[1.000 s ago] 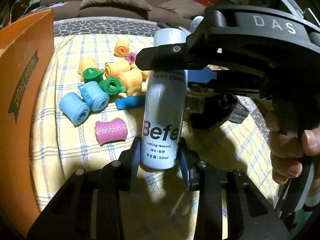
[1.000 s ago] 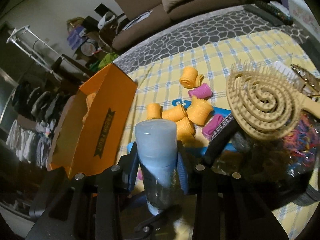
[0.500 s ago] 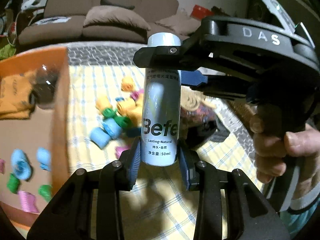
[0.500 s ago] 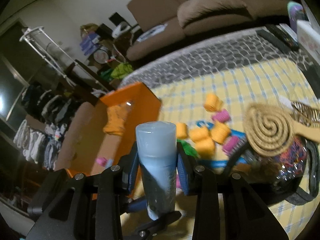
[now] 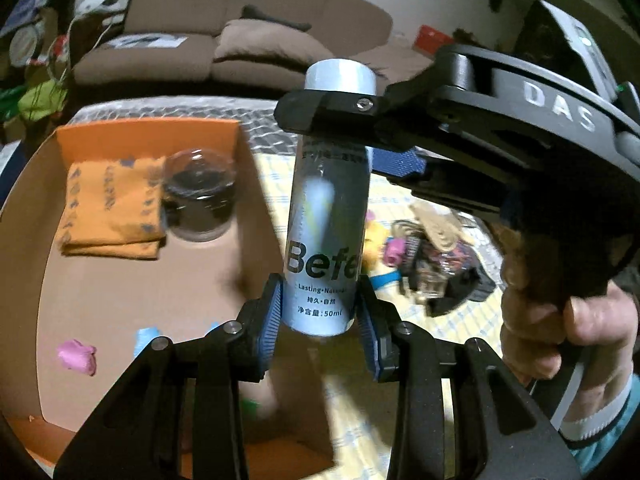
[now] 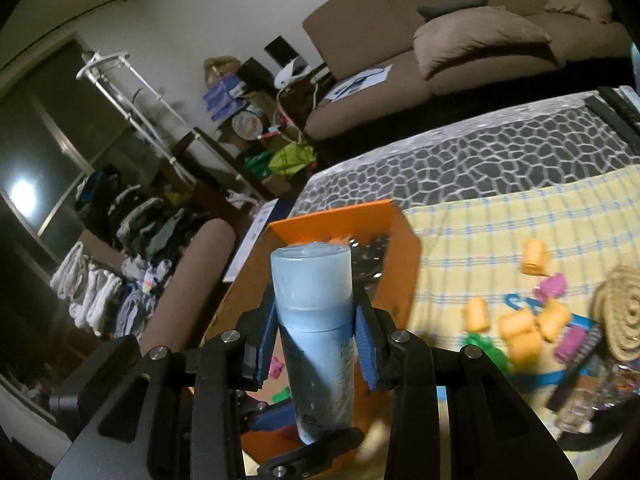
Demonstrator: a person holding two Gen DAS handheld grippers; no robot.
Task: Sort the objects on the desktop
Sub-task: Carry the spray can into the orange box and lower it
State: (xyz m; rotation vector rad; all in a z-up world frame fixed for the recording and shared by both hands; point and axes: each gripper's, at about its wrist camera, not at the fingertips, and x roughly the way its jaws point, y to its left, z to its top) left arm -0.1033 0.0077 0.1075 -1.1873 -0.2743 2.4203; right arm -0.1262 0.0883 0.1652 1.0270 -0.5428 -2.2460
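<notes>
My left claw (image 5: 320,320) pinches the base of the can (image 5: 326,236), blue pads flat against both sides; my right claw (image 6: 318,344) pinches the same can near its cap, so I've got it by both ends, upright, clear of the cloth. I judge the double grip is there to keep a tall, smooth cylinder from swinging on the way to the box (image 5: 148,136).

In the left view the box opens from 9 to 11 o'clock of the can. Inside: a folded orange cloth (image 5: 112,208) at 10, a clear domed jar (image 5: 198,196) just beside it, a pink roller (image 5: 78,358) at 8. The floor between them looks free, so I'd set the can there, minding the jar.

At 3 o'clock, on the checked cover (image 6: 520,224), more rollers (image 6: 520,332), a round brush (image 6: 620,312) and a dark heap remain to sort. The box's near wall stands between can and floor, in my reading
</notes>
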